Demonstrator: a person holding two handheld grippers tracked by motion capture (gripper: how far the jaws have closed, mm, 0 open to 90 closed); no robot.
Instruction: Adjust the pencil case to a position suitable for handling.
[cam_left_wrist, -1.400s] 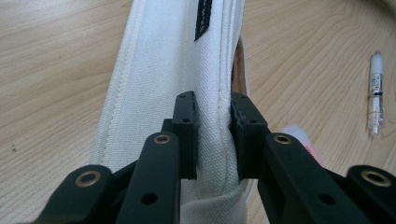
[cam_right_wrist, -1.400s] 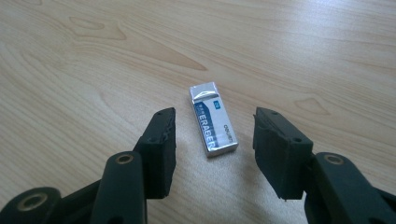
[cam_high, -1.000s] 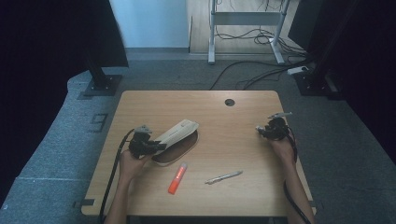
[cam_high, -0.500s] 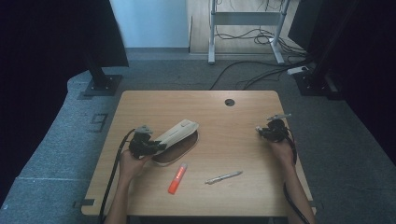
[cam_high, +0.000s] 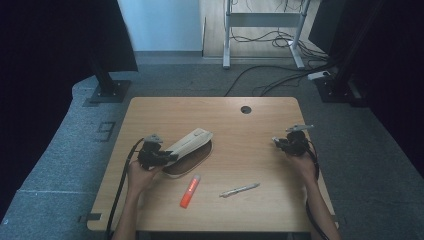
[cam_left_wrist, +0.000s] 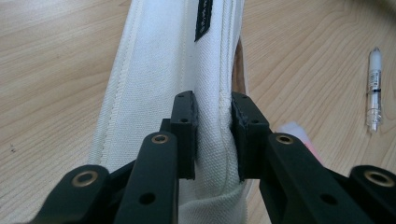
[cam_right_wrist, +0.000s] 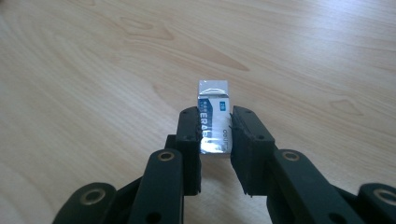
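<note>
**Both grippers gripping at the wooden counter**

On the light wooden counter (cam_high: 250, 130), the left gripper (cam_high: 167, 156) has its jaws pinched tight on the edge fabric of a cream canvas pencil pouch (cam_left_wrist: 173, 65), which lies tilted up at the counter's left half. The open mouth of the pouch faces the person's side.

The right gripper (cam_right_wrist: 215, 135), well apart from the pouch at the counter's right edge, has just been closing its jaws, and they now clamp a small white eraser in a blue-and-white printed sleeve (cam_right_wrist: 212, 119) lifted off the wood.

Just below the pouch lies an orange highlighter marker (cam_high: 190, 191). To the right of that marker rests a slim clear-barrelled pen (cam_high: 239, 189), between the pouch and the right gripper.
</note>
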